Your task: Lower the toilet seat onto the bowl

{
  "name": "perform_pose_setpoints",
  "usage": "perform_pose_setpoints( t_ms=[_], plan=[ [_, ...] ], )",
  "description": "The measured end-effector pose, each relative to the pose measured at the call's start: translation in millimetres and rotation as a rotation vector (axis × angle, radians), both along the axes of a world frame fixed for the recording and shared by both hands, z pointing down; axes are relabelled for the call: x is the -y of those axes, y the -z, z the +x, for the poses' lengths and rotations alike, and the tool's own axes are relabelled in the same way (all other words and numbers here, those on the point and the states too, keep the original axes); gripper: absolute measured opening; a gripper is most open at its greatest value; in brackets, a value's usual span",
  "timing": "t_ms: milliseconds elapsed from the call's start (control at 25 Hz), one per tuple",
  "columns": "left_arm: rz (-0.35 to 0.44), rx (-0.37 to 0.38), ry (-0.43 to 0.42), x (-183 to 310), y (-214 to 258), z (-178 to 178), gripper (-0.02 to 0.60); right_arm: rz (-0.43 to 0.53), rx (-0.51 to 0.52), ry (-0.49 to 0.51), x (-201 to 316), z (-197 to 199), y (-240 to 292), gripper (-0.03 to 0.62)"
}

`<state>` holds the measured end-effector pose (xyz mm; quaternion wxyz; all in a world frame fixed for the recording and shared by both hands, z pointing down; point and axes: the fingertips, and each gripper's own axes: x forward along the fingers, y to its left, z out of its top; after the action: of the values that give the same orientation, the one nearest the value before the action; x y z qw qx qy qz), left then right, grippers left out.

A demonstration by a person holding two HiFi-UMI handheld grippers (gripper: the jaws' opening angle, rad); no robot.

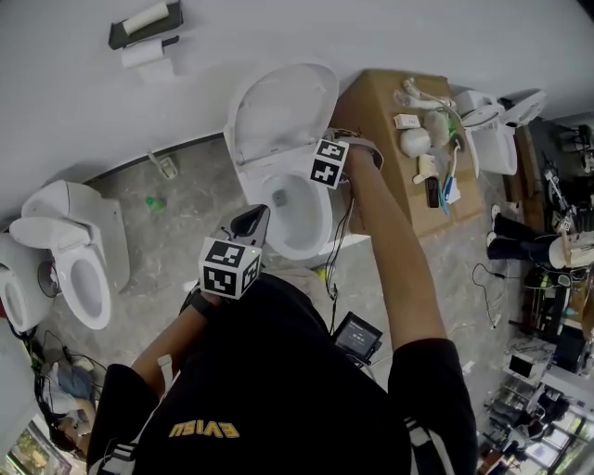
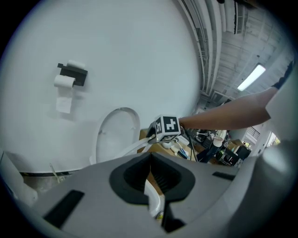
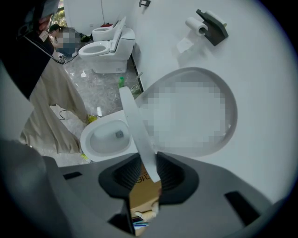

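Nearest the head camera is the person's black shirt, with a small dark screen on the floor just beside the right arm. The left tongs hover over the near edge of the bowl, pointing towards the wall. Their pads meet at the tips and nothing is between them.

Further out, the person's right arm reaches across the bowl's right side. The right tongs are clamped on the rim of the toilet seat. The thin white ring runs straight up between the two ribbed pads, which press on it from both sides. The toilet seat is lifted clear of the bowl, tilted partway between the open bowl below and the lid behind it. The lid stands upright against the wall.

To the right of the toilet, just beside it, a cardboard box carries a scatter of small items. To the left, well apart, a second toilet stands on the grey stone floor, with another partly in view at the frame's edge. Farthest off, a dark paper holder with a white roll is fixed to the wall, up and to the left of the lid.
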<state>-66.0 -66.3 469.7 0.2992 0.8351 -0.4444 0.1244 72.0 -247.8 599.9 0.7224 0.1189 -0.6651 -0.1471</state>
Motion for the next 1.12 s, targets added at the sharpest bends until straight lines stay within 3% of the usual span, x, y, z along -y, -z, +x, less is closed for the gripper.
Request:
perform_pose_setpoints(
  t_ms=[240, 840, 1120],
  plan=[
    [-0.002, -0.011, -0.006, 2, -1, -2, 0.012, 0.018, -0.052, 0.077, -20, 3, -7, 0.100],
    [-0.003, -0.018, -0.054, 3, 2, 16, 0.012, -0.086, -0.024, 0.045, -71, 30, -28, 0.129],
    [-0.009, -0.032, -0.075, 3, 0, 21, 0.012, -0.076, 0.001, 0.028, -81, 37, -33, 0.129]
  ],
)
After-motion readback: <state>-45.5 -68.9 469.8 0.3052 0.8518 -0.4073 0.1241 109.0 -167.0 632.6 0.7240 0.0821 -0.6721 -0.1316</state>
